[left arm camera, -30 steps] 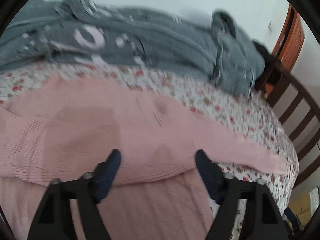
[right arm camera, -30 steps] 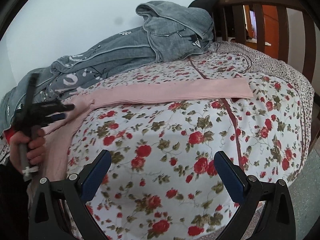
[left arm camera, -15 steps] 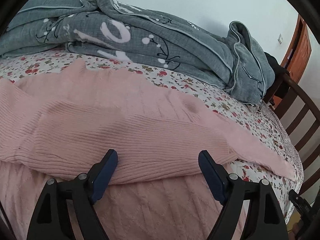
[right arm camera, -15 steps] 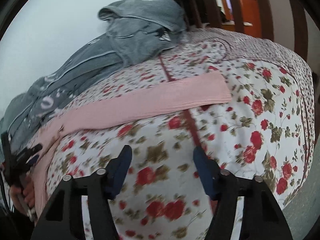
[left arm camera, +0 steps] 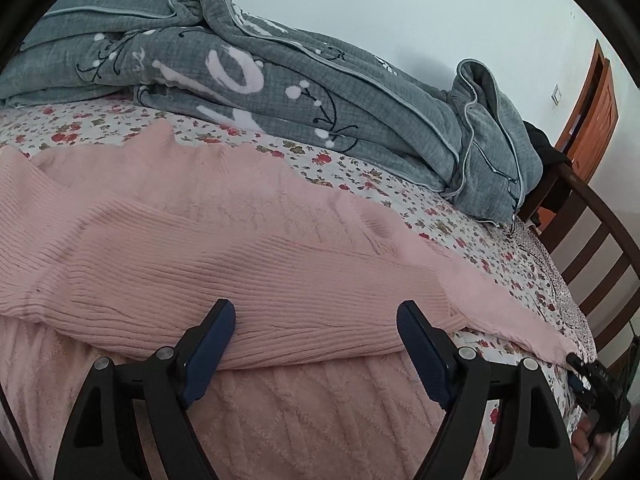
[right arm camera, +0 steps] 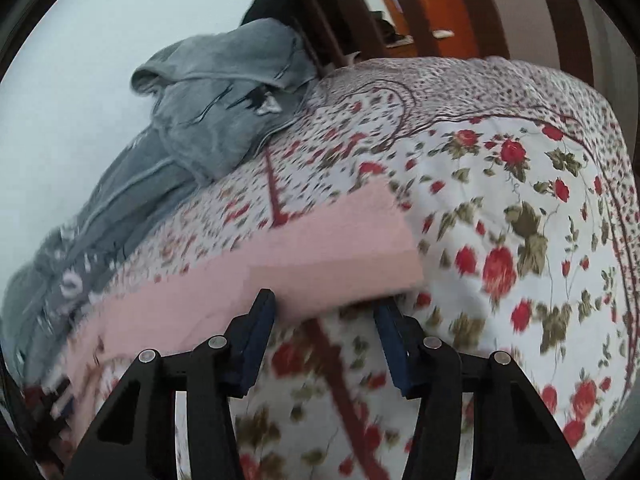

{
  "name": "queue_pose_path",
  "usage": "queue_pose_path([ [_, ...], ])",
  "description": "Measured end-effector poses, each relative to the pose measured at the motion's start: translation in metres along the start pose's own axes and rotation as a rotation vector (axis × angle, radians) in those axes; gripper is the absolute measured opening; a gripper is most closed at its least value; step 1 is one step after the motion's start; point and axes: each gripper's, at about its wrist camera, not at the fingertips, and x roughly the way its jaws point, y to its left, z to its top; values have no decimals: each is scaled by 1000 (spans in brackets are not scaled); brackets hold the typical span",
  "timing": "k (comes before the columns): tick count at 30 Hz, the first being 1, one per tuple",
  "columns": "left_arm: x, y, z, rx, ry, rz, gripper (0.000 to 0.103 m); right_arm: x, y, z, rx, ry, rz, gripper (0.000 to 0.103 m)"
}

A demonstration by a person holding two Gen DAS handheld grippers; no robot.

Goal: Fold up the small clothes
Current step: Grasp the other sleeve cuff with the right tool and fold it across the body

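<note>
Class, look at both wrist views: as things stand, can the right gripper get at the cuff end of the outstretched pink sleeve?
Probably yes. The right gripper is at the sleeve cuff, jaws closing, the cuff's lower edge just ahead of its fingers. Nothing lies on the floral bedsheet between them; the grey blanket sits well behind.

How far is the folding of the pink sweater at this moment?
Done: one sleeve already lies folded across the pink sweater on the floral bedsheet. In hand: the right claw is closing at the cuff of the other sleeve, which is stretched out flat; the left claw hovers open over the folded sleeve. Left: bring that sleeve in, then fold the body.
</note>
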Motion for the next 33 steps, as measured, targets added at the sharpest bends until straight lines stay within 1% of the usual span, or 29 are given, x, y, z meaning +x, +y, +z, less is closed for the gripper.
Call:
queue_pose_path([
  [1,1,-1,0,2,1,-1,82,3,-3,5,28,-6,-2,43],
  [3,1,-1,0,5,2,-5,82,8,-3,10,25,-16,-36,15],
  [6,1,-1,1,2,4,-12,82,13,6,13,-19,-17,-68,7],
  [8,1,-1,1,2,5,-13,82,11,18,14,-66,-35,-118,6],
  [10,2,-1,1,4,9,-14,83,7,30,16,-96,-55,-149,6],
  [11,2,-1,1,6,12,-15,84,3,36,17,-103,-65,-148,6],
  [15,1,-2,2,9,19,-11,84,-15,79,24,-186,-126,-120,5],
  [17,-2,4,6,-23,45,-32,84,-24,112,24,-246,-157,-100,5],
  [18,-4,9,8,-44,53,-45,84,-25,122,25,-260,-163,-90,5],
  [21,-20,34,13,-101,75,-96,84,-32,173,21,-342,-193,-52,5],
  [23,-36,54,18,-113,67,-100,84,-35,199,15,-386,-219,-28,5],
  [25,-57,78,23,-106,36,-62,84,-38,230,5,-424,-234,8,5],
  [27,-81,110,30,-105,-4,-26,84,-38,249,-5,-436,-229,29,5],
  [29,-101,143,36,-112,-40,36,84,-38,271,-16,-439,-213,55,5],
  [31,-122,186,41,-129,-72,140,84,-39,292,-28,-445,-201,82,5],
  [32,-128,200,42,-135,-78,168,84,-40,300,-33,-449,-195,93,5],
  [33,-136,222,42,-143,-81,224,84,-40,310,-39,-457,-187,105,5],
])
